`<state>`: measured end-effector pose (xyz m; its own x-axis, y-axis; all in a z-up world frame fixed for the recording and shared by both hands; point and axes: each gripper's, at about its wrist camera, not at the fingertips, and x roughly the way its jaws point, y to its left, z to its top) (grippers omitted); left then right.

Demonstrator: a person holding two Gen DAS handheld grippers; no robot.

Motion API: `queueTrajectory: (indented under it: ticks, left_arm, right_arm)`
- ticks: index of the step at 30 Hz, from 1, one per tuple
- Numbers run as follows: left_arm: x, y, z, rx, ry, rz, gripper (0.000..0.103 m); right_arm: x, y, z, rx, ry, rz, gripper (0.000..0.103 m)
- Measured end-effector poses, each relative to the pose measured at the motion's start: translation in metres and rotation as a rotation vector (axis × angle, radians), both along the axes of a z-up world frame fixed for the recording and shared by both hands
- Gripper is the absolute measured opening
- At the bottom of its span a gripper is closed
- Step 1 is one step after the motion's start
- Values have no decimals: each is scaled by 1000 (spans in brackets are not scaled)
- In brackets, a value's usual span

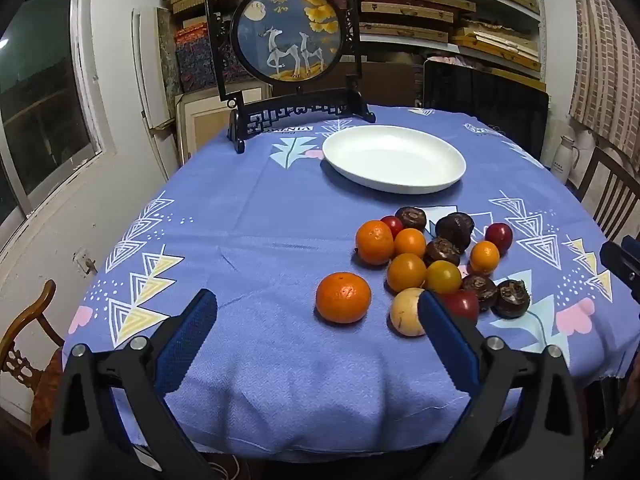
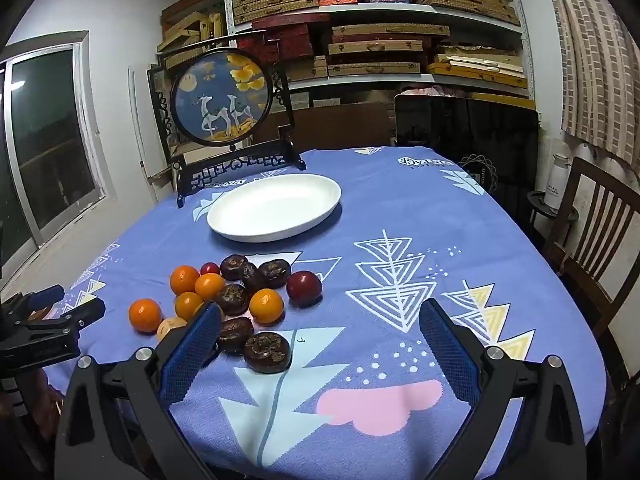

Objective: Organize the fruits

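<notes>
A pile of fruit (image 1: 436,258) lies on the blue tablecloth: oranges, small yellow and red tomatoes, dark brown water chestnuts and one pale round fruit (image 1: 406,312). One orange (image 1: 343,298) sits apart at the near left. An empty white oval plate (image 1: 394,159) stands behind the pile. My left gripper (image 1: 318,310) is open and empty, just in front of the lone orange. My right gripper (image 2: 320,318) is open and empty, to the right of the pile (image 2: 236,300); the plate (image 2: 274,206) is beyond it.
A framed round deer picture on a black stand (image 1: 288,40) stands at the table's back left. A dark screen (image 2: 466,148) leans behind the table. Wooden chairs (image 2: 592,248) stand at the right and near left. Shelves of boxes line the back wall.
</notes>
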<state>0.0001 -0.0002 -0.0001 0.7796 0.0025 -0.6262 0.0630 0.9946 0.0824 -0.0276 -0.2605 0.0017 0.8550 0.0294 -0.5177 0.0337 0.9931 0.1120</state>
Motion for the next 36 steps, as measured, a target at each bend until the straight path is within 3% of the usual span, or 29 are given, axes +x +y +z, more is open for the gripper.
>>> queueTrajectory:
  ticks: [36]
  left_arm:
    - [0,1,1,-1,-4,-2,98]
  right_arm:
    - [-4,2,4,-5,-14,8,99]
